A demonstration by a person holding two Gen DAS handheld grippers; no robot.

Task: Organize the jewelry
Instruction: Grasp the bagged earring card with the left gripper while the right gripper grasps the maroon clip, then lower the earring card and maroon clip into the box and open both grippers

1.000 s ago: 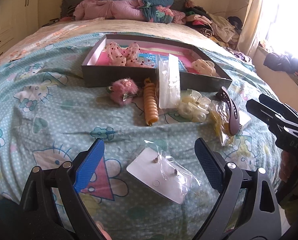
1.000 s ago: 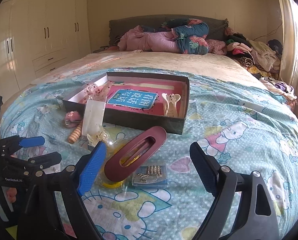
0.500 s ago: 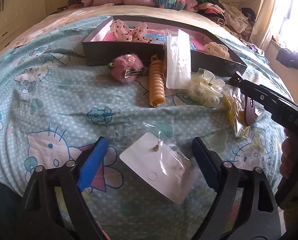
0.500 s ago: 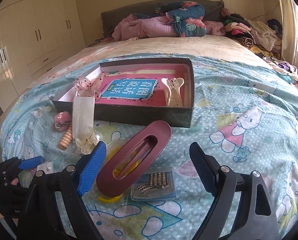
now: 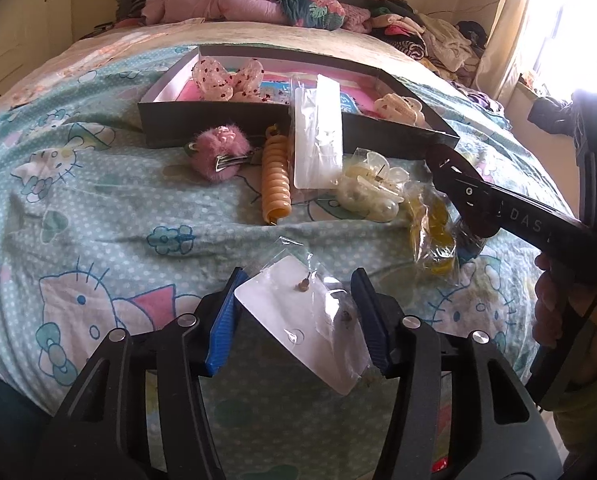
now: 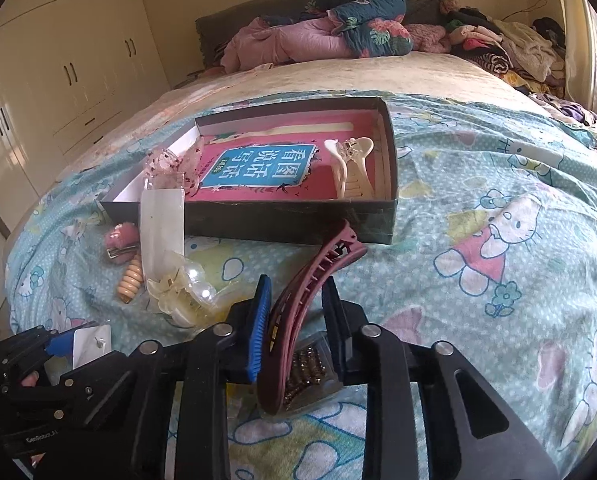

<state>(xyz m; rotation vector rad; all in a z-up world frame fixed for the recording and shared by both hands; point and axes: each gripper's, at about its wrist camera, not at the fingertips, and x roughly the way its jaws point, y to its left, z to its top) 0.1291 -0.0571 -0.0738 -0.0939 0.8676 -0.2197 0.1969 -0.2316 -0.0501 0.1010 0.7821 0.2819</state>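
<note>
Maroon hair clip [image 6: 298, 312] tilted on edge between pads of right gripper [image 6: 296, 312], jaws just closed and pressing both its sides, near front edge of bedspread [image 6: 478, 200]. White earring card [image 5: 298, 320] in clear sleeve between left gripper [image 5: 294, 320] jaws, just narrowed; contact with pads unclear. Dark box [image 6: 282, 224] behind, holding cream claw clip [image 6: 352, 168] and pink booklet [image 6: 258, 168] with blue panel, Chinese characters. "DAS" legible on right gripper arm; "GenRobot.AI" on left.
</note>
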